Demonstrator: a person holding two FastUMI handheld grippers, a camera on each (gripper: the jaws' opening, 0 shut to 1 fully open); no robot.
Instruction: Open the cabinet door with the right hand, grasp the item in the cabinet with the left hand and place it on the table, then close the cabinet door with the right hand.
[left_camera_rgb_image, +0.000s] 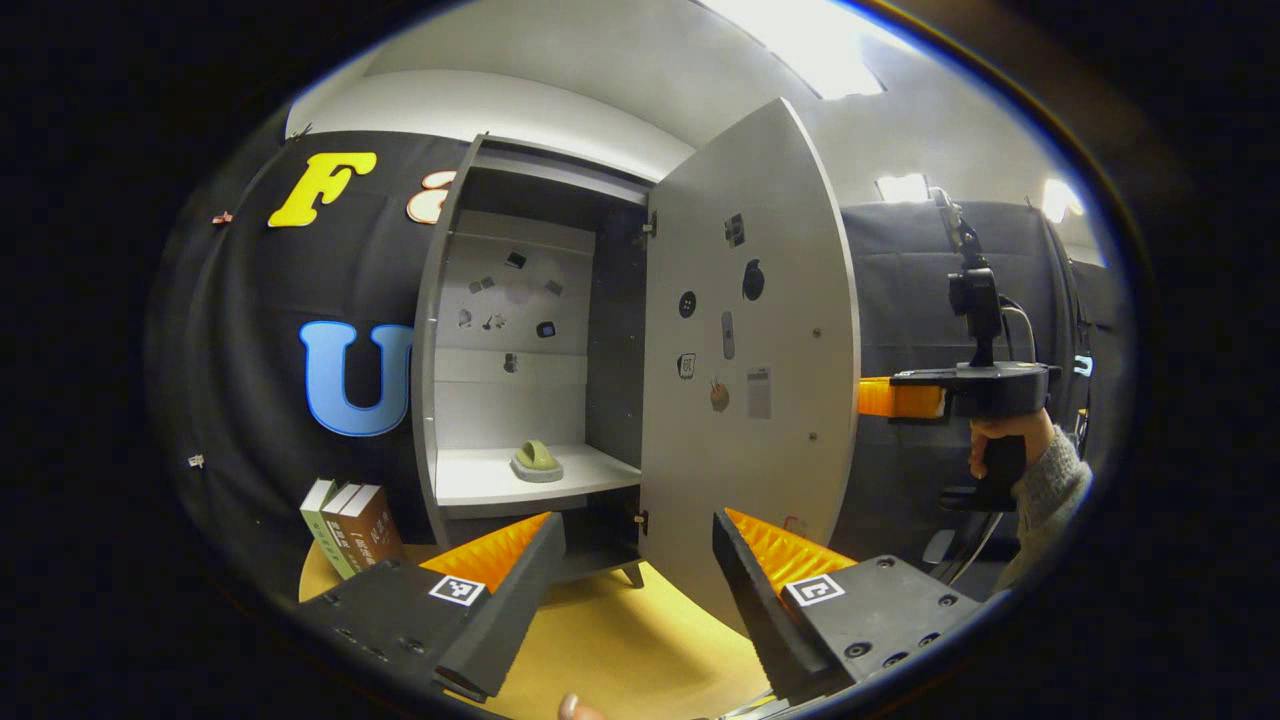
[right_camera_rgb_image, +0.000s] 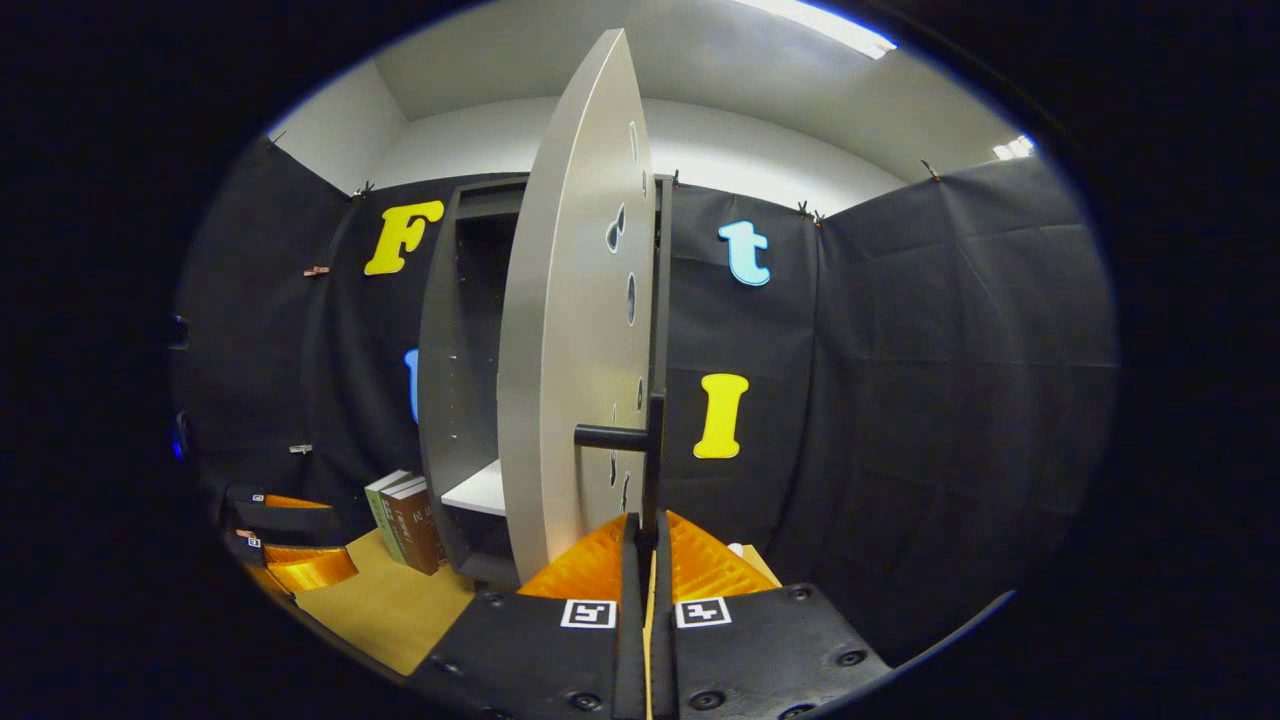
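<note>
Looks light, rigid: small item (left_camera_rgb_image: 537, 462) on shelf, take by sides; left gripper (left_camera_rgb_image: 630, 580) apart, right gripper (right_camera_rgb_image: 648, 560) together at door (right_camera_rgb_image: 570, 330) handle (right_camera_rgb_image: 650, 450).

Grey cabinet (left_camera_rgb_image: 450, 330); item (left_camera_rgb_image: 537, 461) perhaps olive; tan table (left_camera_rgb_image: 620, 640).

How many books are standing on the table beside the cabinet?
3 books, upright in a row on the table, just left of the cabinet base. In the right gripper view the same group overlaps, so a further one behind could be hidden.
</note>
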